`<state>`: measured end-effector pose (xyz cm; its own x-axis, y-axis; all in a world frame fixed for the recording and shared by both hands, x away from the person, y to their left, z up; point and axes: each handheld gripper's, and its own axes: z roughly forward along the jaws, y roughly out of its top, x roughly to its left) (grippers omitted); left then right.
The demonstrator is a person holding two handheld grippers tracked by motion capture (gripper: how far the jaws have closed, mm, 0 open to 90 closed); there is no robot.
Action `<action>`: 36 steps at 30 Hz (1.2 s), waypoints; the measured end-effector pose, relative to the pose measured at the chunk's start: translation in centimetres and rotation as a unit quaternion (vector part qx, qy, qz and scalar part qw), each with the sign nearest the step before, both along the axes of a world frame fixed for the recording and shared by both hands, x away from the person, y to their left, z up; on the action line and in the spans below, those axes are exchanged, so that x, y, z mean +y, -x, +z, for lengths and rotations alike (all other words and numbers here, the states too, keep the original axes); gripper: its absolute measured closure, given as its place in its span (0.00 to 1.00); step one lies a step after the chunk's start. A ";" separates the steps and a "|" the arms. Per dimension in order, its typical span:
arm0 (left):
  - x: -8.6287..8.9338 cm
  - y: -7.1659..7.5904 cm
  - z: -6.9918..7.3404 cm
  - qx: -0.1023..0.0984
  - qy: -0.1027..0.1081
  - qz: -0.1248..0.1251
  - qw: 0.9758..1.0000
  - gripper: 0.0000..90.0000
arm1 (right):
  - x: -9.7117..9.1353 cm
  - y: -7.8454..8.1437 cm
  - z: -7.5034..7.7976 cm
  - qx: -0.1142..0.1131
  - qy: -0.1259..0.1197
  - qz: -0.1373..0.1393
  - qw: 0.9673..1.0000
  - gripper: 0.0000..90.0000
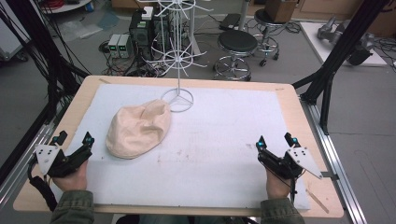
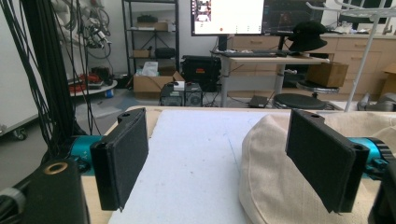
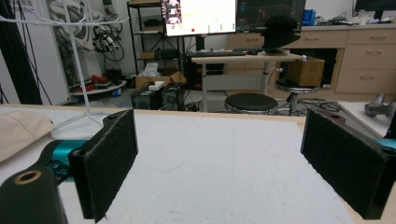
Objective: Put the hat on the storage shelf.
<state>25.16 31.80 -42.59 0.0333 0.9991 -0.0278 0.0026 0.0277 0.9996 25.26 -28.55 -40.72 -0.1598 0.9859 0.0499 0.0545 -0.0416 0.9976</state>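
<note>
A beige cloth cap [image 1: 138,129] lies flat on the white mat [image 1: 224,140] covering the worktop [image 1: 299,116], left of its middle and just in front of the white wire stand [image 1: 178,88] near the far edge. The left tongs [image 1: 74,138] rest at the near left corner, jaws wide and holding nothing, near the cap. The right tongs [image 1: 276,139] sit near the right edge, jaws wide and also holding nothing, well apart from the cap.

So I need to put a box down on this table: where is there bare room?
The white mat lies bare between the beige cap and the right gripper, and right of the wire rack. It is crowded at the rack's ring base, where the cap overlaps it, near the left gripper.
</note>
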 end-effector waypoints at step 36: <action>-1.0 -2.9 2.5 0.068 -0.017 -0.048 0.996 0.24 | 0.1 -0.3 -0.1 0.012 -0.014 0.016 1.000 0.11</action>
